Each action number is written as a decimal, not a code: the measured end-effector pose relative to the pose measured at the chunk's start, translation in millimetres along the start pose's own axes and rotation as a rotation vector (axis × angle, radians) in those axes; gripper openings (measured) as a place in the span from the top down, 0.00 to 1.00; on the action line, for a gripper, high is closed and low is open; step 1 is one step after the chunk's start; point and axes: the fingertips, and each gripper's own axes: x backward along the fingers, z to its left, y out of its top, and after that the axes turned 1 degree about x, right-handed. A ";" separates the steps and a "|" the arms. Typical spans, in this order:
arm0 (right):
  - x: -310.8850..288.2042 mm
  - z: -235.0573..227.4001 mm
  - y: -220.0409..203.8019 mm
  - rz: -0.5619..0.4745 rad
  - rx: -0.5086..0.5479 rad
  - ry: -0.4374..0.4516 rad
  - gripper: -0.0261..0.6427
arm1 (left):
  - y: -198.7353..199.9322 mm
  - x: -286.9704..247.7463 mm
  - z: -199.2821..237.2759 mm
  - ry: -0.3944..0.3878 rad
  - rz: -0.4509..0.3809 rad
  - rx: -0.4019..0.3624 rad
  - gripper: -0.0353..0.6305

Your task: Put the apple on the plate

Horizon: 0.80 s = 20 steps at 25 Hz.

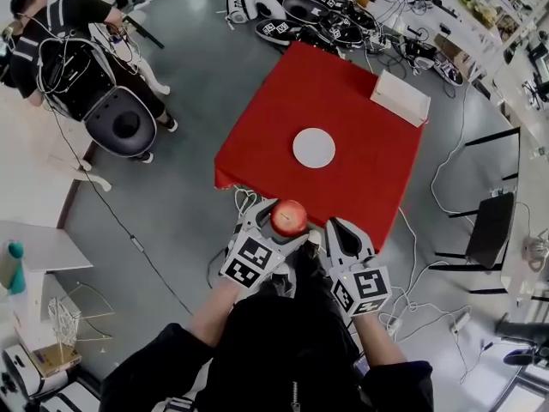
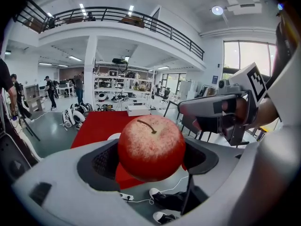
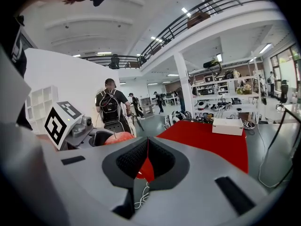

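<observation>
Two tools here: my left tool (image 1: 287, 223) is clamped across the middle of the apple (image 2: 151, 147) (firm, light, slick-skinned, I judge, easily bruised), held short of the red worktop (image 1: 343, 93) with the plate (image 1: 314, 148) at twelve o'clock, while my right tool (image 3: 147, 157) is closed, empty.

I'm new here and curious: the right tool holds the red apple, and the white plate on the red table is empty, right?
No: the left tool holds the apple, as the left gripper view shows. The white plate on the red table is empty.
</observation>
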 end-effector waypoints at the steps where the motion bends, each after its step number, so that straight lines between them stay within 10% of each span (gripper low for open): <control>1: -4.8 -5.0 3.3 0.000 0.002 0.007 0.94 | 3.6 -4.3 3.6 0.005 0.001 0.004 0.33; 20: -79.7 -122.4 57.1 0.009 -0.007 0.105 0.94 | 79.6 -111.8 65.3 0.085 0.024 0.038 0.33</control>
